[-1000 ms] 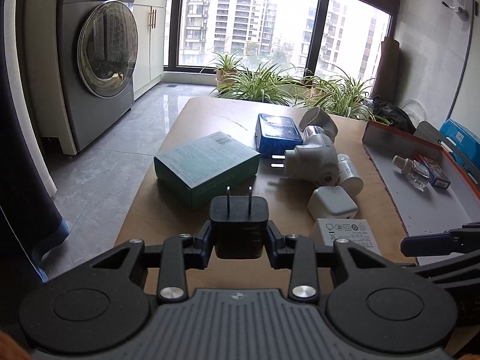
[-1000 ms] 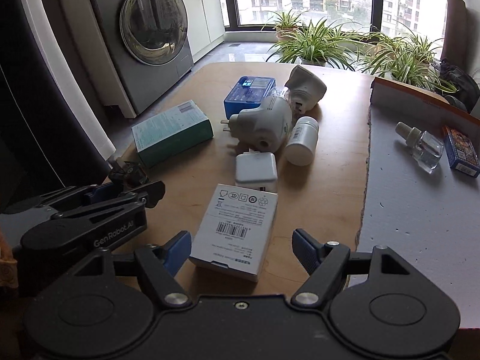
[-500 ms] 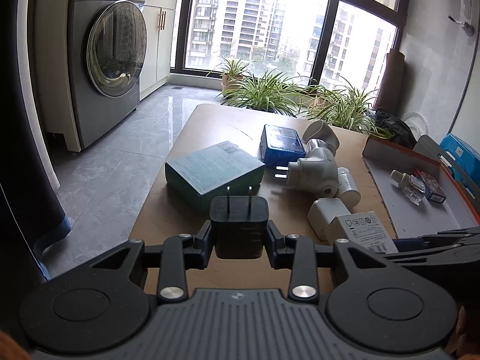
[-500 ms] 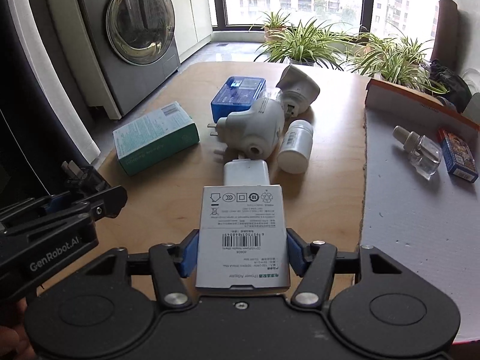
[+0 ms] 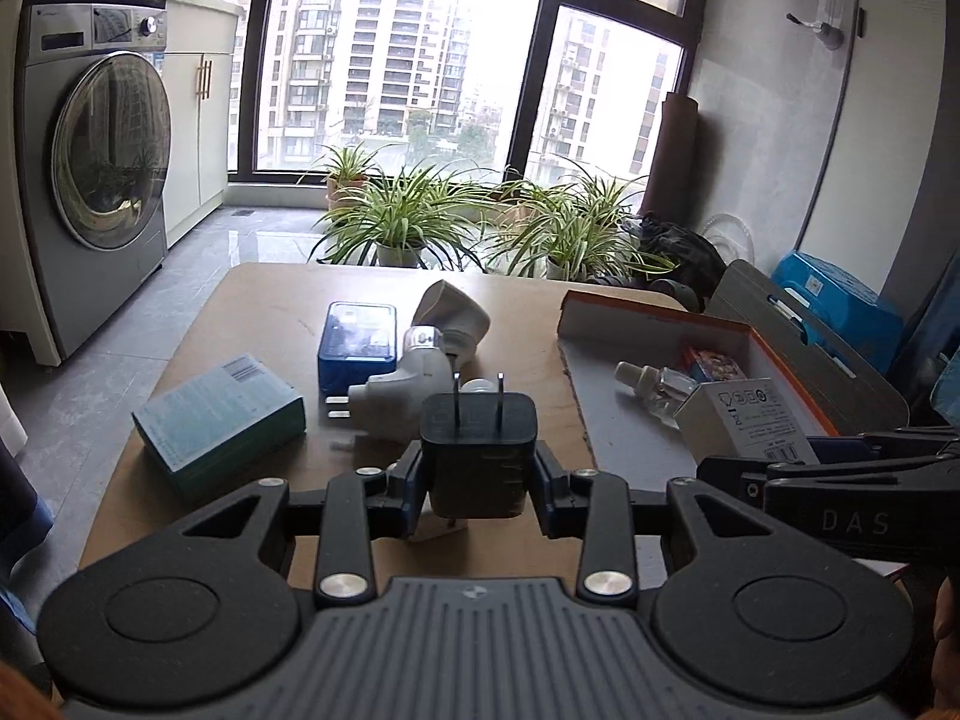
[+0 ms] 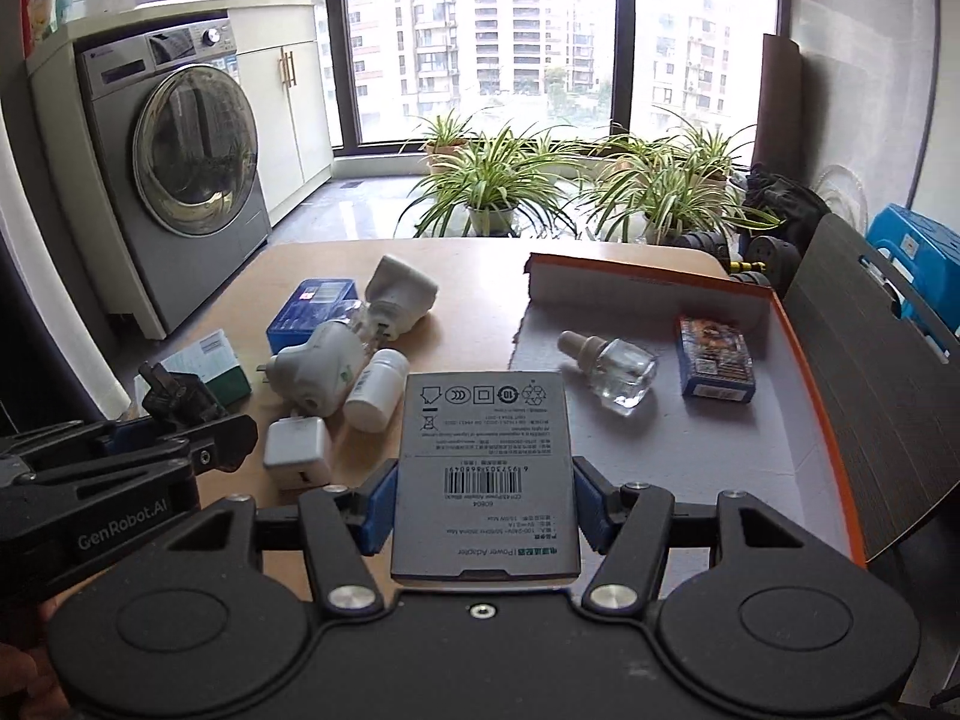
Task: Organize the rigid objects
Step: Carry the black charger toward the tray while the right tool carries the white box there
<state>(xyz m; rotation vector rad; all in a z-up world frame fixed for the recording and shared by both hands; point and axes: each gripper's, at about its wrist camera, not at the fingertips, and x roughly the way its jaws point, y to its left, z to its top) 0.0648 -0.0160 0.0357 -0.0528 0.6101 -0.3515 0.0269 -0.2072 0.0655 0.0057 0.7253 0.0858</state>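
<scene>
Black charger (image 5: 477, 453) clamped in left gripper (image 5: 478, 480) (prongs up).

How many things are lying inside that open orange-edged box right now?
2 rest in the orange-edged cardboard box: a clear glass dropper bottle near its middle and a small colourful card pack to its right. The near corner is hidden, so more could be there.

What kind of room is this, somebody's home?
Most likely a flat's laundry balcony or utility room: a washing machine sits under a counter, potted plants line a floor-length window, and other apartment blocks show outside.
</scene>
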